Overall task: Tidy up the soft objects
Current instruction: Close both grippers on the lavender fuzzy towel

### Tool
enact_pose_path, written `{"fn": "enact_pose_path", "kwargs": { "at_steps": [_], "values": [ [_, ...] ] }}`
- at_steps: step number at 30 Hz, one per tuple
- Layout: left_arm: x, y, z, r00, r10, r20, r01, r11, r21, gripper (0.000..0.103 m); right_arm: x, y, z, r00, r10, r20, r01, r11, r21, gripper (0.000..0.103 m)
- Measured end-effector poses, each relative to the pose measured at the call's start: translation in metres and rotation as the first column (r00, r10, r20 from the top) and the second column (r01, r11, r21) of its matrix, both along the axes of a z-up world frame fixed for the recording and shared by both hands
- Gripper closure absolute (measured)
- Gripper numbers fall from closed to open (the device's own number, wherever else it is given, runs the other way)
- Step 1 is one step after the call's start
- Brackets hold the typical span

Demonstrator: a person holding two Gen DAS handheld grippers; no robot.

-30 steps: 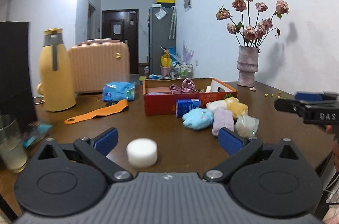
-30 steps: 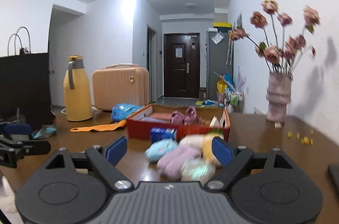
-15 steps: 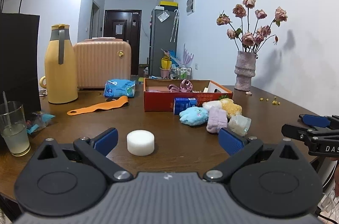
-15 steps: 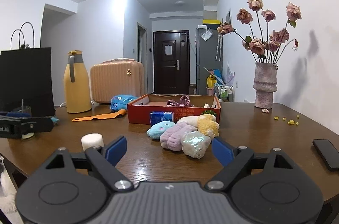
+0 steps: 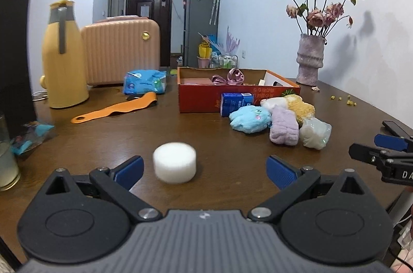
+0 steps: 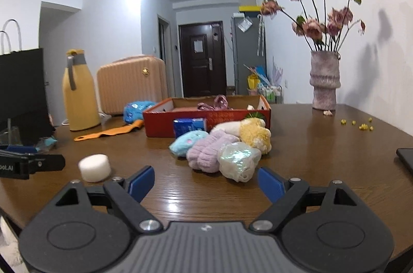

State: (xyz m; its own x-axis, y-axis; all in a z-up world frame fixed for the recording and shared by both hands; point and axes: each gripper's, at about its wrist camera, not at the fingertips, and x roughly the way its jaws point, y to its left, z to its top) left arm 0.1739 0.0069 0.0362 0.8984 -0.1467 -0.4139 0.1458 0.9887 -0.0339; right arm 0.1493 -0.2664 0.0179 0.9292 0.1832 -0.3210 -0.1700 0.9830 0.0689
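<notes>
Both grippers hover low over the wooden table (image 5: 232, 144), jaws spread wide, nothing held. Left gripper (image 5: 204, 168) faces a white foam puck (image 5: 174, 166) just ahead. Right gripper (image 6: 206, 181) faces the soft-toy pile (image 6: 224, 146) lying against the red box (image 6: 206, 115).

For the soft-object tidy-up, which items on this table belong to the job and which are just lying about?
Job items:
white sponge
blue plush
purple socks
yellow plush
wrapped bundle
red box

Lying about:
yellow jug
suitcase
vase
orange strap
blue carton
</notes>
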Motion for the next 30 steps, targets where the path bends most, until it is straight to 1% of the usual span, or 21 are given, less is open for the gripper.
{"fn": "enact_pose_path", "kwargs": {
  "at_steps": [6,8,9,11,13,14,17,18,20,21,22,23,24,25,26,27,28,29,30],
  "values": [
    [0.060,-0.024,0.002,0.997,-0.066,-0.031,0.065,0.997,-0.029,0.000,0.042,-0.013,-0.001,0.998,-0.032,-0.046,0.032,0.999,-0.002,0.018],
    [0.081,-0.034,0.001,0.994,-0.092,-0.054,0.089,0.994,-0.055,0.001,0.059,-0.017,0.002,0.998,-0.027,-0.054,0.027,1.000,0.005,0.018],
    [0.093,-0.040,0.001,0.991,-0.111,-0.070,0.106,0.992,-0.075,0.001,0.067,-0.018,0.003,0.998,-0.022,-0.052,0.022,1.000,0.005,0.021],
    [0.113,-0.052,-0.002,0.984,-0.149,-0.099,0.138,0.985,-0.107,0.006,0.087,-0.023,0.006,0.999,-0.011,-0.048,0.012,1.000,0.009,0.024],
    [0.132,-0.066,-0.007,0.975,-0.187,-0.120,0.172,0.977,-0.127,0.008,0.109,-0.029,0.007,0.998,-0.005,-0.063,0.007,1.000,0.027,0.028],
    [0.143,-0.074,-0.011,0.972,-0.191,-0.139,0.173,0.976,-0.130,0.013,0.120,-0.033,0.007,0.997,-0.001,-0.074,0.004,0.999,0.040,0.031],
    [0.167,-0.093,-0.021,0.961,-0.210,-0.182,0.182,0.971,-0.156,0.027,0.155,-0.040,0.006,0.993,0.030,-0.115,-0.023,0.998,0.059,0.046],
    [0.173,-0.098,-0.024,0.955,-0.216,-0.201,0.184,0.969,-0.167,0.028,0.168,-0.041,0.007,0.991,0.051,-0.127,-0.044,0.997,0.061,0.049],
    [0.182,-0.103,-0.032,0.943,-0.230,-0.239,0.186,0.963,-0.195,0.028,0.194,-0.043,0.010,0.981,0.119,-0.154,-0.111,0.992,0.057,0.050],
    [0.185,-0.105,-0.036,0.936,-0.243,-0.254,0.191,0.958,-0.213,0.028,0.207,-0.042,0.010,0.971,0.165,-0.175,-0.159,0.986,0.045,0.051],
    [0.187,-0.106,-0.040,0.931,-0.251,-0.265,0.191,0.954,-0.232,0.035,0.220,-0.040,0.010,0.958,0.205,-0.201,-0.202,0.979,0.032,0.051],
    [0.190,-0.107,-0.042,0.927,-0.254,-0.275,0.189,0.952,-0.243,0.054,0.234,-0.037,0.009,0.945,0.237,-0.225,-0.238,0.971,0.020,0.051],
    [0.193,-0.107,-0.045,0.919,-0.271,-0.286,0.197,0.945,-0.261,0.064,0.246,-0.035,0.007,0.928,0.271,-0.254,-0.277,0.961,0.014,0.053],
    [0.196,-0.105,-0.047,0.912,-0.284,-0.295,0.199,0.937,-0.286,0.067,0.259,-0.032,0.004,0.905,0.307,-0.295,-0.318,0.948,0.013,0.054],
    [0.196,-0.101,-0.046,0.913,-0.283,-0.293,0.194,0.934,-0.300,0.070,0.273,-0.029,0.000,0.880,0.334,-0.338,-0.348,0.937,0.019,0.057],
    [0.195,-0.098,-0.045,0.916,-0.283,-0.284,0.196,0.934,-0.298,0.071,0.285,-0.027,-0.004,0.846,0.364,-0.389,-0.381,0.924,0.033,0.067],
    [0.192,-0.093,-0.042,0.921,-0.275,-0.276,0.192,0.937,-0.292,0.073,0.293,-0.024,-0.007,0.828,0.378,-0.414,-0.399,0.916,0.039,0.071],
    [0.189,-0.088,-0.039,0.925,-0.265,-0.272,0.184,0.940,-0.288,0.073,0.296,-0.021,-0.004,0.826,0.381,-0.416,-0.405,0.914,0.031,0.088],
    [0.185,-0.081,-0.036,0.929,-0.255,-0.269,0.175,0.941,-0.290,0.073,0.295,-0.017,0.000,0.819,0.393,-0.417,-0.416,0.908,0.038,0.099]
  ]
}}
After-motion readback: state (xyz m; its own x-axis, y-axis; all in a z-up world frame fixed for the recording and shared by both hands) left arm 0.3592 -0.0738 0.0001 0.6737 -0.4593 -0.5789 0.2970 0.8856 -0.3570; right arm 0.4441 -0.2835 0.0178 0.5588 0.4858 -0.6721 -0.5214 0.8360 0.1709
